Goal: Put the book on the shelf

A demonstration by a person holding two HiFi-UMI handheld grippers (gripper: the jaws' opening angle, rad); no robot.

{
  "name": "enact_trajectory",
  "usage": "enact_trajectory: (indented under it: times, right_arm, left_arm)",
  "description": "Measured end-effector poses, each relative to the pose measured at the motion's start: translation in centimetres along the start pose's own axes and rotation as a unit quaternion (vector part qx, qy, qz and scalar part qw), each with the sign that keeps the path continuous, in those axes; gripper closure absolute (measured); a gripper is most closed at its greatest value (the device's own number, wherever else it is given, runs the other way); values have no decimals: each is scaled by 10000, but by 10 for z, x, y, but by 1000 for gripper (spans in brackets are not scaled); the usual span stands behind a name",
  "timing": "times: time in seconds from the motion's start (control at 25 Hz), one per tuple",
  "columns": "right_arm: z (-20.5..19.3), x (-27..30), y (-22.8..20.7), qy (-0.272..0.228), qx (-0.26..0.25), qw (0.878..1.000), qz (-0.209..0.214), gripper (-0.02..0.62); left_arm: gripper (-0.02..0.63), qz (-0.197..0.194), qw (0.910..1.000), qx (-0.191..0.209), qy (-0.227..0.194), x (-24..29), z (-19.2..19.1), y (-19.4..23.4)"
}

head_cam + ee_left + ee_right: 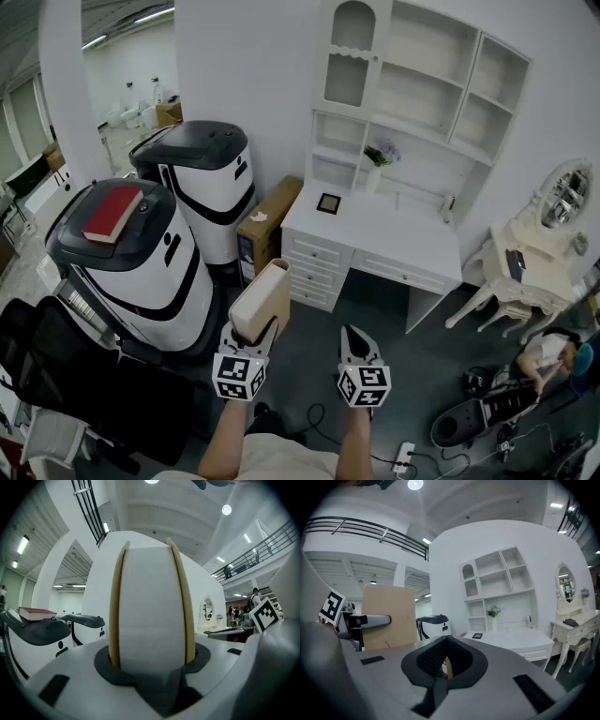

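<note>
A tan-covered book [262, 300] stands upright in my left gripper [257, 330], whose jaws are shut on its two covers. In the left gripper view the book [150, 606] fills the middle, white page edges facing the camera, clamped at its lower end by the left gripper [150, 665]. My right gripper [357, 336] hangs beside it, shut and holding nothing; in its own view the right gripper [446, 641] has its tips together. The white shelf unit [412, 84] stands ahead on a white desk [375, 230]. The same book [389, 616] and shelf unit [497, 583] show in the right gripper view.
Two white-and-black machines [202, 178] stand at left; the nearer carries a red book [113, 213]. A cardboard box [272, 220] leans by the desk. A white vanity table [534, 262] and a crouching person [548, 352] are at right. A black chair [56, 366] is near left.
</note>
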State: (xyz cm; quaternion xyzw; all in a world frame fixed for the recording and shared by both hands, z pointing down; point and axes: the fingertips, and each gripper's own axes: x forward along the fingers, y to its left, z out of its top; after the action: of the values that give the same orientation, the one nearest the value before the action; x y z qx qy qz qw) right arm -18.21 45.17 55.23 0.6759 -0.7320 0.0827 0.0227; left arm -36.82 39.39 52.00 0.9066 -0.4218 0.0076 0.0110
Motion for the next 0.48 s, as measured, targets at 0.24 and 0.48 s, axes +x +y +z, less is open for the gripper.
enact_trajectory:
  times: [0.24,0.48]
  right_arm:
    - [1,-6,-9,-35,-7,10000,-51,569]
    - [-23,5,-48,179,572,9972,-444,569]
  left_arm:
    - [373,42,10000,-32,23,-7,-4,-2]
    - [373,175,9997,-128,92,9,-17,18]
